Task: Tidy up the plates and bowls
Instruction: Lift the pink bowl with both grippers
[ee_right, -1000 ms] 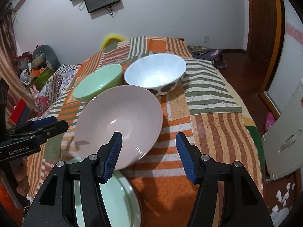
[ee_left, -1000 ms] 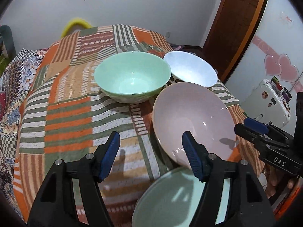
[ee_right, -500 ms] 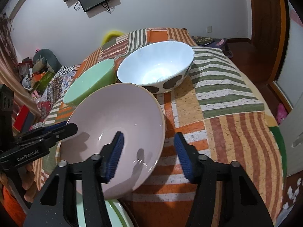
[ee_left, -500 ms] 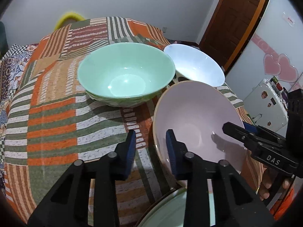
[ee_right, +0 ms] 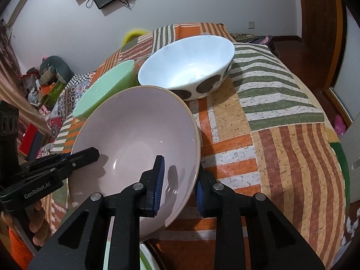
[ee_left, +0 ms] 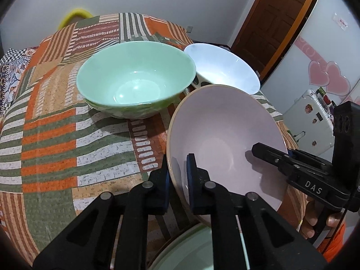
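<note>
A large pink bowl (ee_left: 227, 135) sits tilted on the patchwork cloth; it also shows in the right wrist view (ee_right: 135, 132). My left gripper (ee_left: 178, 175) is shut on its left rim, one pad inside and one outside. My right gripper (ee_right: 178, 182) straddles its right rim, the jaws narrow but with gaps still visible beside the rim. A green bowl (ee_left: 135, 78) stands behind it to the left, and a white bowl with dark spots (ee_right: 186, 65) behind it to the right. A green plate (ee_left: 198, 249) lies under the pink bowl's near edge.
The striped patchwork cloth (ee_right: 281, 135) covers the round table and drops off at the right edge. A wooden door (ee_left: 274, 18) and a white cabinet with pink hearts (ee_left: 326, 72) stand to the right. Clutter and a plush toy (ee_right: 51, 67) lie to the left.
Both grippers moved forward onto the pink bowl's rim. My left gripper closed from wide open to shut on the rim. My right gripper narrowed around the opposite rim.
</note>
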`<state>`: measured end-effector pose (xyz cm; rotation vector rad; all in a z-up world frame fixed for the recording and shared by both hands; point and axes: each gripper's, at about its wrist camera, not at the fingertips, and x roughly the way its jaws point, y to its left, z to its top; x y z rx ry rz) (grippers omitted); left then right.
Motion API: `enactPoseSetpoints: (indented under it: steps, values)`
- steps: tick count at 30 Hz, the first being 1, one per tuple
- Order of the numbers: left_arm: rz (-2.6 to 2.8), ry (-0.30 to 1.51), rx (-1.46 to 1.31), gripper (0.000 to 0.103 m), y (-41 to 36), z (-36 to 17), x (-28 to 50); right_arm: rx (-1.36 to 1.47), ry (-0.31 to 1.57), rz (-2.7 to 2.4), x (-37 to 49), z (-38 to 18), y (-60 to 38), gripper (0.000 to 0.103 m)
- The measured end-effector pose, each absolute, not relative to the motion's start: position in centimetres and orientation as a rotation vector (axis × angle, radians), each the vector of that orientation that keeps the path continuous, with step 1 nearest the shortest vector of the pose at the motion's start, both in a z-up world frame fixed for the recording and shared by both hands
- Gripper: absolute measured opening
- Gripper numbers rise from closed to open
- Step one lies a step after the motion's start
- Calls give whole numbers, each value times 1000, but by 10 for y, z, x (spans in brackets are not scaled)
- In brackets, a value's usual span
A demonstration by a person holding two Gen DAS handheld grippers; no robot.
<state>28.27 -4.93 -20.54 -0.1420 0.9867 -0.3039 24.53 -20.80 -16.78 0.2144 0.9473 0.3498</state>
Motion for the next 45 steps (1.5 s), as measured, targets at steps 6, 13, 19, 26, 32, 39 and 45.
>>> enactPoseSetpoints:
  steps: [6, 13, 19, 26, 32, 39, 45]
  values:
    - [-302, 977, -126, 12, -51, -197, 275, 202, 935, 334, 242, -158, -209, 22]
    - [-300, 942, -146, 12, -46, -176, 259, 186, 918, 345, 231, -144, -209, 22]
    - [-294, 904, -147, 12, -40, -155, 237, 172, 891, 365, 219, -129, -205, 22]
    - [-276, 870, -161, 12, -28, -135, 209, 154, 872, 393, 204, -118, -194, 22]
    - [-256, 858, -190, 12, -10, -125, 184, 147, 858, 422, 192, -112, -182, 22]
    - [-214, 838, -213, 12, 13, -116, 155, 127, 850, 471, 180, -110, -159, 22]
    - [-165, 825, -233, 12, 39, -112, 130, 104, 847, 521, 169, -109, -135, 22]
